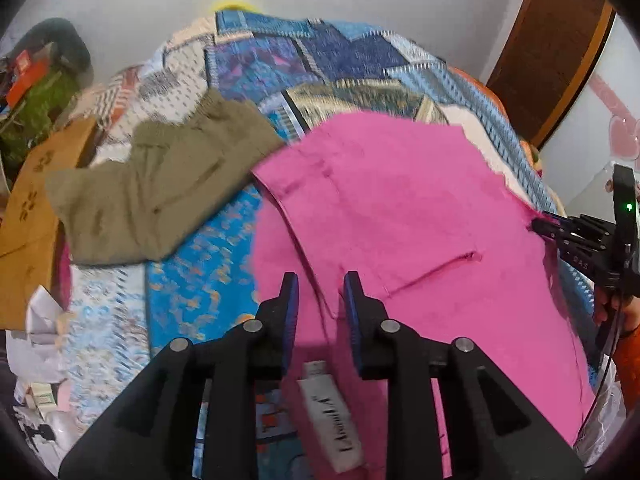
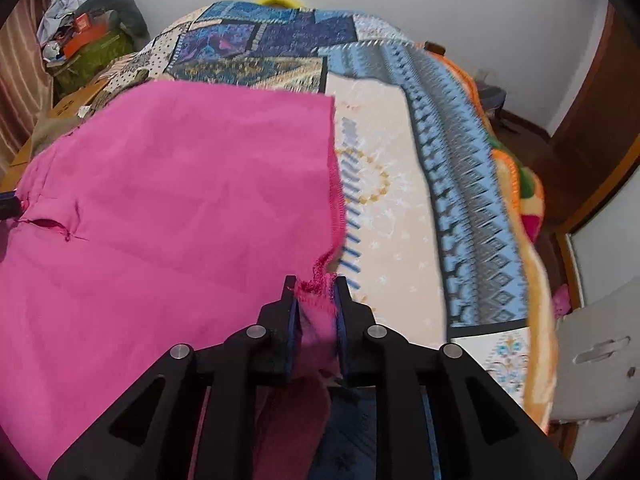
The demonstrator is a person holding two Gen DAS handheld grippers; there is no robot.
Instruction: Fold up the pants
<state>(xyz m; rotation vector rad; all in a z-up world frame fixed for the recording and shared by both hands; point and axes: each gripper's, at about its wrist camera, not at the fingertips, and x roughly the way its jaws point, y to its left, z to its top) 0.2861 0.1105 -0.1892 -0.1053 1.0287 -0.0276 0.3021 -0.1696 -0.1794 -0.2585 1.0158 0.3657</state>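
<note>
Pink pants (image 1: 400,208) lie spread on a patchwork bedspread (image 1: 288,56); they also fill the left of the right wrist view (image 2: 168,184). My left gripper (image 1: 321,282) is open just above the pants' waistband edge, with fabric showing between its jaws. My right gripper (image 2: 314,286) is shut on the frayed hem corner of the pink pants. The right gripper also shows at the right edge of the left wrist view (image 1: 538,224), pinching the pants' edge.
Olive-green pants (image 1: 160,184) lie on the bed left of the pink ones. A white tube (image 1: 332,416) lies below my left gripper. A cardboard box (image 1: 32,208) and clutter stand at the left. A door (image 1: 552,48) is at the right. A white chair (image 2: 596,356) stands beside the bed.
</note>
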